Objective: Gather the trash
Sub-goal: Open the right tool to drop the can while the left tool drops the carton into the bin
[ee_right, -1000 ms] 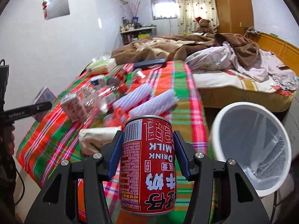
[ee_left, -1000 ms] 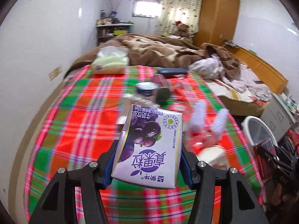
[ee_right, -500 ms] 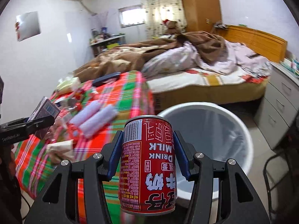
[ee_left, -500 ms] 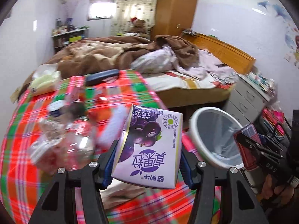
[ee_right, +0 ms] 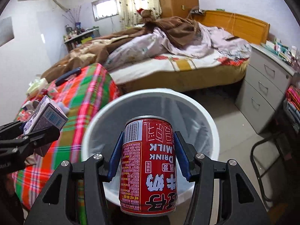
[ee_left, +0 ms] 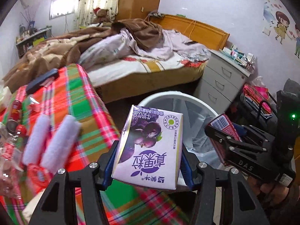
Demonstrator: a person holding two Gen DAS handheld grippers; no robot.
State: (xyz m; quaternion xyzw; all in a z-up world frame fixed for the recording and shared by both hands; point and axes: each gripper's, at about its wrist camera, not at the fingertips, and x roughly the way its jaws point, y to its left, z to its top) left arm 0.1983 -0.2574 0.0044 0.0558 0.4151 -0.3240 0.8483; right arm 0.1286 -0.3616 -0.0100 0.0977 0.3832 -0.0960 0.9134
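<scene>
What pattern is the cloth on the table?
A red, green and orange plaid tablecloth, clearest in the left wrist view.

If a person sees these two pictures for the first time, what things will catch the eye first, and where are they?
The red milk can, clamped in the right tool, fills the foreground directly above the white trash bin. In the left wrist view, the purple juice carton sits gripped in the left tool, at the edge of the bright plaid tablecloth. Behind both lies an unmade bed.
</scene>
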